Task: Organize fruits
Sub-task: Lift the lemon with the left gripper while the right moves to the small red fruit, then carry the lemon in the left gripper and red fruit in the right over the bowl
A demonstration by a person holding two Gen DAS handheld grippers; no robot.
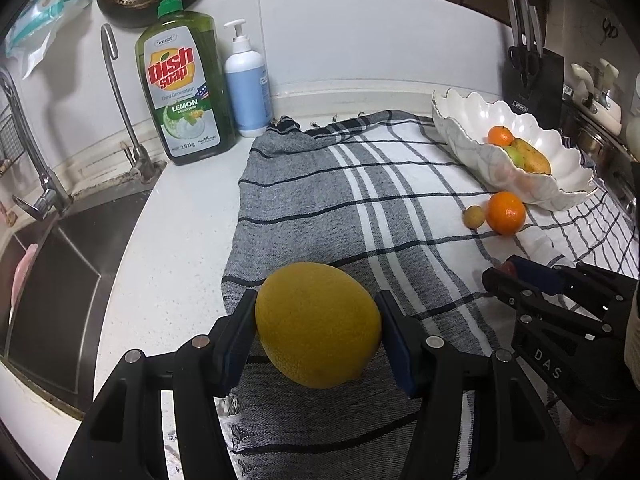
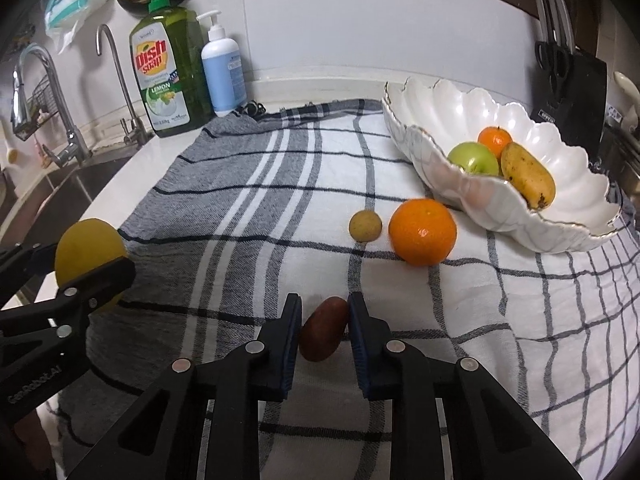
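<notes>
Gripping a big, matte yellow lemon (image 1: 318,324), the left gripper (image 1: 318,334) holds firm; the right gripper (image 2: 325,334) pinches a small reddish-brown fruit (image 2: 323,328), possibly a date.

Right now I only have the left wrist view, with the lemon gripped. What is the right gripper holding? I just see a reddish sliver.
Observer: The right gripper has a reddish-brown oval fruit between its pads, which touch it on both sides.
Operator: What's the green thing half hidden behind the bowl's rim?
Observer: A green apple, lying in the white bowl next to the mango and a small orange.
Operator: Is the small tan fruit touching the big orange?
Observer: No. The tan fruit and the big orange sit apart, with a strip of checked cloth showing between them.
</notes>
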